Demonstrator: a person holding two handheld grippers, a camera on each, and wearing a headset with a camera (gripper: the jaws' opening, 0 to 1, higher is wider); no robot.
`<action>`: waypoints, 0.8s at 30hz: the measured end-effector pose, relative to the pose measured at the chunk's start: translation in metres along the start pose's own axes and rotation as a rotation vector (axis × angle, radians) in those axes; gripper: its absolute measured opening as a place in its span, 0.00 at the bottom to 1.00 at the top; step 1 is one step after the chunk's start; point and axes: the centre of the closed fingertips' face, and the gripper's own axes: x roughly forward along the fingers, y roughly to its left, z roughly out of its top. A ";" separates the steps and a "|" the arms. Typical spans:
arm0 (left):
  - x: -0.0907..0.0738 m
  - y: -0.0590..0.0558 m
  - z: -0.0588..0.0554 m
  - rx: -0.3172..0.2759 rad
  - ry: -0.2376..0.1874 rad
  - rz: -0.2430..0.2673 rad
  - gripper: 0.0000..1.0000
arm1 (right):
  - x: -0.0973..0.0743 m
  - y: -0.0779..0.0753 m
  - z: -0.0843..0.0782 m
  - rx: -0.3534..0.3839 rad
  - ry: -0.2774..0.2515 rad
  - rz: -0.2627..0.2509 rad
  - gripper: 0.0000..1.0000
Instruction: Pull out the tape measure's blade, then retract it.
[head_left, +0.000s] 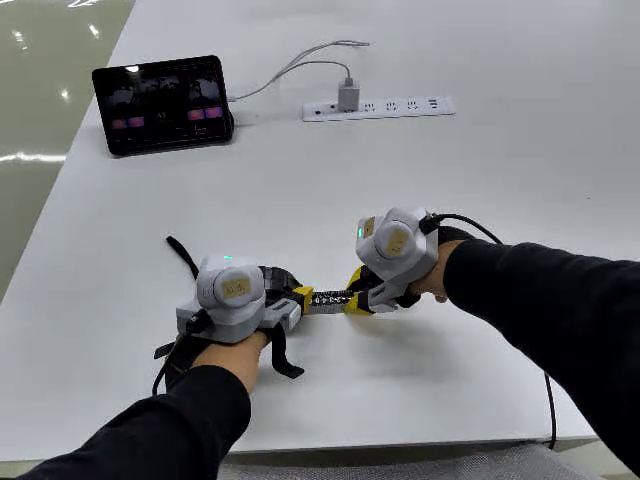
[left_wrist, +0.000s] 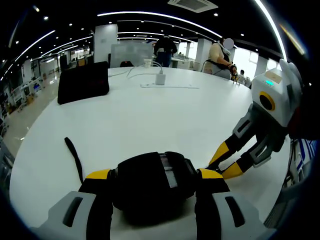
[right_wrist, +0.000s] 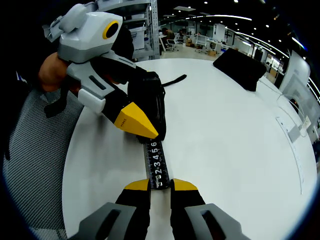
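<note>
Left tool (left_wrist: 155, 175) clamped on tape measure (left_wrist: 150, 192); right tool (right_wrist: 160, 186) pinching blade (right_wrist: 155, 160) tip; tablet (head_left: 163, 103), power strip (head_left: 380, 107) well apart.

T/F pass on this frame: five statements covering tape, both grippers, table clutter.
1. The left gripper is clamped on the tape measure's black case. True.
2. The right gripper pinches the end of the blade. True.
3. The blade is fully retracted. False: a short numbered stretch runs from the case to the right gripper.
4. In the head view, the tablet lies right of the power strip. False: it lies to its left.
5. Nothing is plugged into the power strip. False: a charger sits in it.
</note>
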 end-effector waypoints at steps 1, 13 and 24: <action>0.000 0.000 0.000 0.000 0.000 0.000 0.62 | 0.000 0.000 0.001 -0.001 -0.001 0.000 0.12; 0.001 0.000 0.000 0.000 -0.001 0.000 0.62 | 0.004 -0.001 0.006 0.014 -0.024 -0.005 0.12; 0.000 0.000 0.000 -0.005 -0.001 -0.002 0.62 | 0.007 0.001 0.012 -0.002 -0.036 0.001 0.12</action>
